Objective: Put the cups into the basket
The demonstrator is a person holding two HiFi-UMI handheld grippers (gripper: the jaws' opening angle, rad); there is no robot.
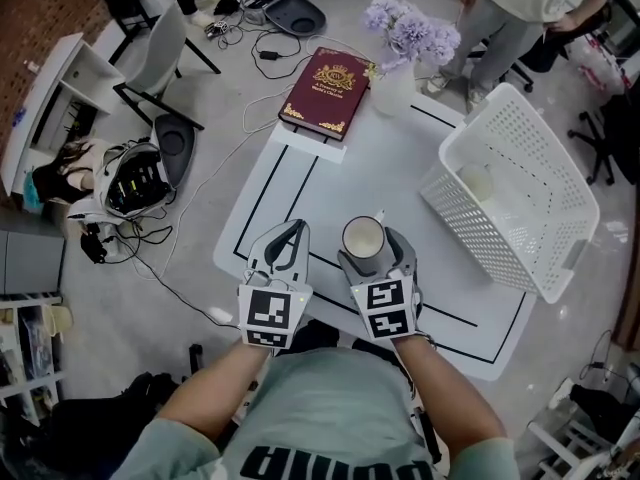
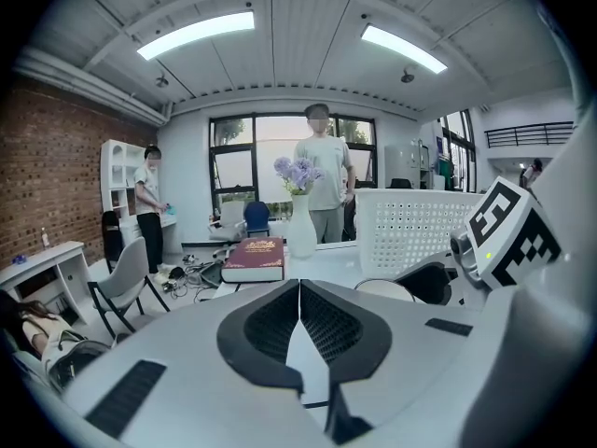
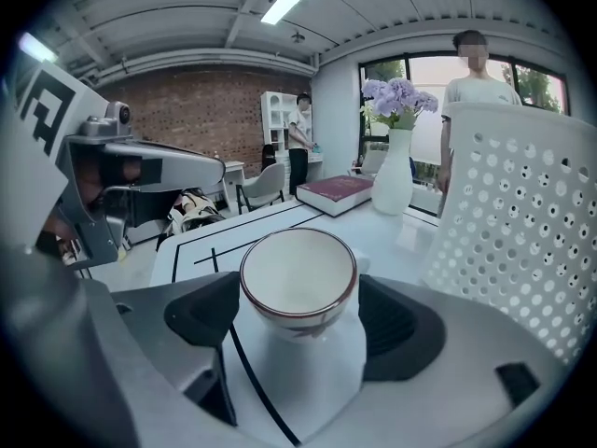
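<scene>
Basket (image 1: 475, 233): on the table (image 1: 330, 183), right side; I make out one pale cup (image 1: 478, 181) already inside.
Second cup (image 1: 363, 238): upright on the table, not yet lifted.
Right gripper (image 1: 375, 253): jaws wide, straddling the second cup, pads just beside it; I see no squeeze.
Left gripper (image 1: 292, 236): jaws together, empty.
Remaining: grip, carry, release over the basket.

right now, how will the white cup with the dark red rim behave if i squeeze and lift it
The white glazed cup with the dark red rim looks rigid, probably ceramic, so likely breakable if dropped. Its smooth, rounded wall may slip under a loose grip. Empty, it is probably light.
</scene>
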